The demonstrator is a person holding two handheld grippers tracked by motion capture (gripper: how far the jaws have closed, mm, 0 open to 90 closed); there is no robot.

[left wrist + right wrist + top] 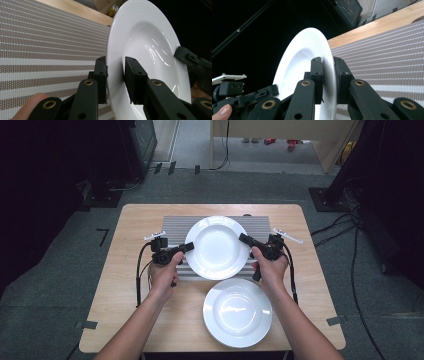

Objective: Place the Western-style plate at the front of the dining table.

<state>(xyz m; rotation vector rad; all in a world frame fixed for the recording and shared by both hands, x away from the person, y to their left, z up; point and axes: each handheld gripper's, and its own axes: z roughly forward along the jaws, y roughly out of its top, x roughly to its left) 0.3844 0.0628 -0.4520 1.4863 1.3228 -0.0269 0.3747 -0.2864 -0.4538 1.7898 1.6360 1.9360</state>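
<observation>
**Deep plate clamped at both rims over striped mat**

Round white ceramic deep plate (pixel 216 247) sits betw. the two tongs, above the grey-and-white striped woven mat (pixel 175 227) on the light wooden table (pixel 135 220). Left gripper (pixel 187 247) is closed onto plate's left rim, pads either side of the edge. Right gripper (pixel 243 239) likewise clamped on opp. rim. Second white ceramic deep plate (pixel 237 312) lies flat on table, nearer the person, just beside mat.

Even overhead light brightens the surface (pixel 135 320), while the room's sides fall black. Glare streaks the plate (pixel 150 45) bowl just beyond the left claw (pixel 115 75). The rim between the right claw (pixel 328 75) blurs.
</observation>
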